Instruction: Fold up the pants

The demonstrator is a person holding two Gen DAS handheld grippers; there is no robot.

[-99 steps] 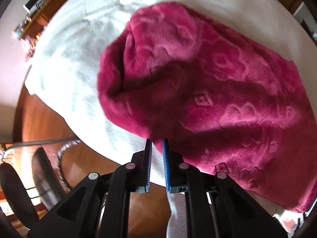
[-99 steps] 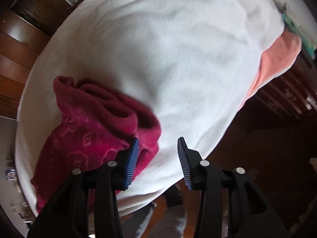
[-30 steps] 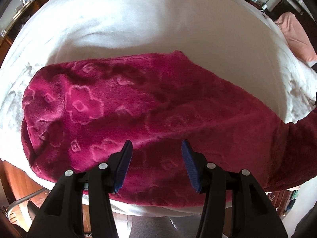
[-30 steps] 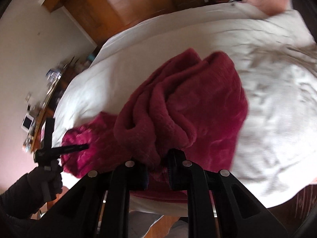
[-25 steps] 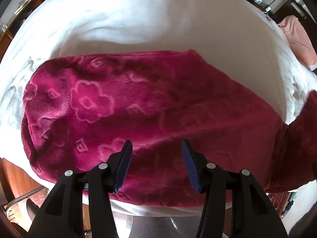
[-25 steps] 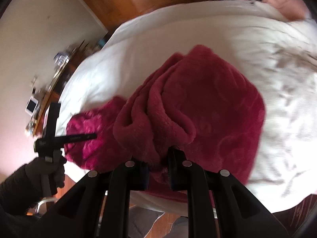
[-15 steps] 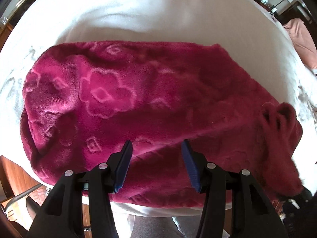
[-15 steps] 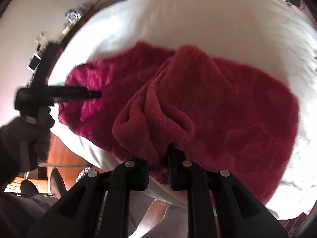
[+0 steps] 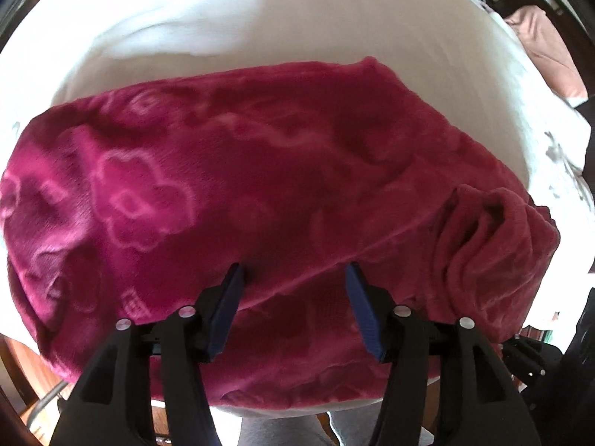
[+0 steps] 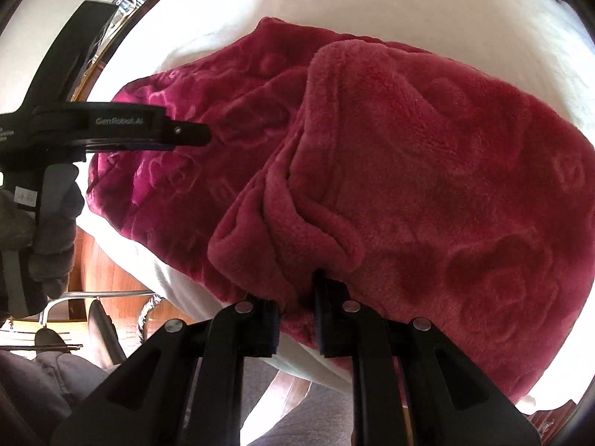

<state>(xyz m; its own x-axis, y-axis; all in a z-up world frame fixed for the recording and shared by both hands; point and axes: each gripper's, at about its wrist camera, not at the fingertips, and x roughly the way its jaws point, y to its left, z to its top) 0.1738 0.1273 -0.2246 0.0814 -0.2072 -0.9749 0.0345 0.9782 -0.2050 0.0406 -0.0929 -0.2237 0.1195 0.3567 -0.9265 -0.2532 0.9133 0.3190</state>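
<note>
The right gripper [image 10: 295, 317] has carried a pinched bunch of the red fleece pants [image 9: 230, 186] leftward over the rest — halfway folded; the left gripper [image 9: 293, 286] stays wide, empty.

Fleece pants [image 9: 230, 186]: magenta, embossed w/ flower pattern, lying across near edge of white bed [image 9: 334, 18]. One end doubled back over the rest, bunched into thick rolled folds at near edge.

One pair of pants [image 9: 260, 193], two claws [image 9: 293, 290] [image 10: 295, 308], one white bed [image 9: 260, 18], one pink pillow [image 9: 543, 44].
</note>
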